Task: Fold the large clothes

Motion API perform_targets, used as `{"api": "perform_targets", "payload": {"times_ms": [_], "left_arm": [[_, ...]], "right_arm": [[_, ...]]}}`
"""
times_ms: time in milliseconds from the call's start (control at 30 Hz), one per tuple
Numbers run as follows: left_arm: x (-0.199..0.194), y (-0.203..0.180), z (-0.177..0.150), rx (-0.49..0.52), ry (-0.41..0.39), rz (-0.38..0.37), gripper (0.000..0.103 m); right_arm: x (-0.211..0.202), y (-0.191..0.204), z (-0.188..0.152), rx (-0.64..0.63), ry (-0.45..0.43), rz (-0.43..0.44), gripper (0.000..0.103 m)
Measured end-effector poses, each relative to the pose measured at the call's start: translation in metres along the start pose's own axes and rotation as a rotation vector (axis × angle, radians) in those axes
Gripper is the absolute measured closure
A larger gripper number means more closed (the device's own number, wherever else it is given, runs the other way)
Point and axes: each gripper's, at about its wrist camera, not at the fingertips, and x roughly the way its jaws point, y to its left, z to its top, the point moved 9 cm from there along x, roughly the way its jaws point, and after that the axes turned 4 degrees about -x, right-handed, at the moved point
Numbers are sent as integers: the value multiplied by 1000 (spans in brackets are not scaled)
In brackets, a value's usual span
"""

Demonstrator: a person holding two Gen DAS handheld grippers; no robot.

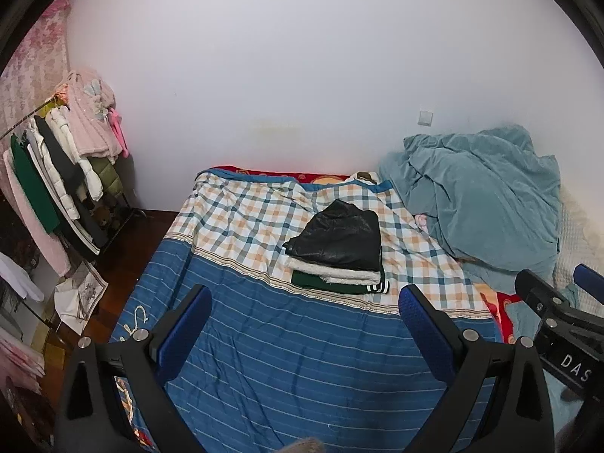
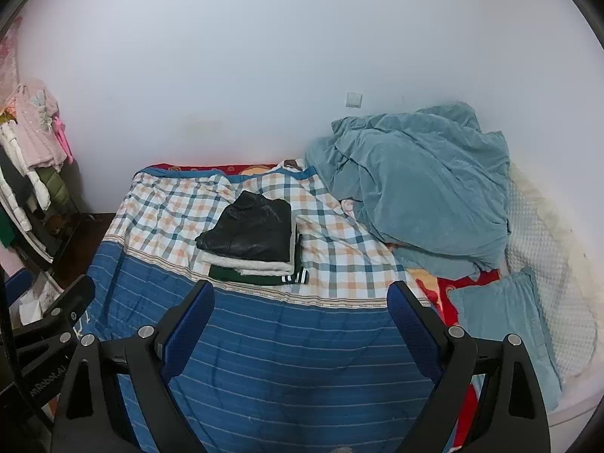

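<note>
A folded stack of clothes lies on the checked part of the bed cover: a black leather jacket on top, a white fleece piece under it, and a dark green garment with striped cuffs at the bottom. My left gripper hangs open above the blue striped cover, short of the stack. My right gripper is also open, likewise above the cover and near the stack's front edge. Neither holds anything. The right gripper's body shows at the right edge of the left wrist view.
A bed with a blue striped and checked cover fills the middle. A crumpled teal blanket is heaped at the back right, a teal pillow near it. A clothes rack stands left against the white wall.
</note>
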Motion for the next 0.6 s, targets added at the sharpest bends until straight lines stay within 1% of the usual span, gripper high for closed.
{"api": "perform_targets", "payload": {"times_ms": [100, 200, 400, 600], "left_arm": [[-10, 1, -4, 1, -21, 15, 2], [-17, 1, -8, 4, -35, 24, 2], [-31, 4, -13, 10, -68, 48, 0], [-43, 7, -15, -1, -87, 43, 0]], "right_arm": [[-14, -1, -5, -5, -17, 1, 8], [-21, 0, -8, -24, -25, -3, 7], [-34, -3, -15, -19, -35, 2, 6], [-45, -6, -20, -17, -53, 8, 5]]}}
